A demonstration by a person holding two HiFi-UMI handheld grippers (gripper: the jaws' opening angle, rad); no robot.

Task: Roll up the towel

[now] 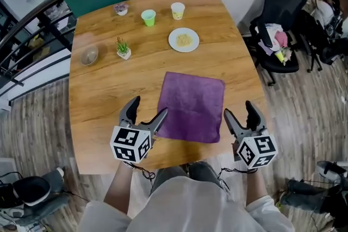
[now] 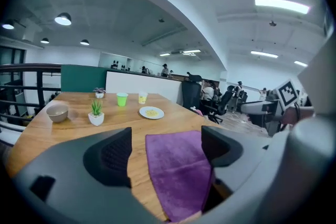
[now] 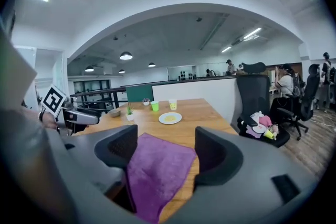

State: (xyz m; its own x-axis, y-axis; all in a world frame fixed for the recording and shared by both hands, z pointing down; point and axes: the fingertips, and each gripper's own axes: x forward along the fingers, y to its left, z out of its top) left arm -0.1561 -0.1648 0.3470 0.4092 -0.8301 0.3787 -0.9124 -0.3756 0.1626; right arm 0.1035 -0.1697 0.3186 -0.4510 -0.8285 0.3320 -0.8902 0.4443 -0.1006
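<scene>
Purple towel [image 1: 193, 107] lies flat on tabletop [image 1: 103, 100], near edge by the person. Left hand-held gripper [image 1: 149, 107] & right hand-held gripper [image 1: 238, 108] both gape, nothing pinched, one at each near corner. Risk: uneven grab at the 2 corners gives a crooked roll, or cloth slides on smooth wood. Head view shows the whole towel; each gripper view shows only its own side, framed btw the jaws.
</scene>
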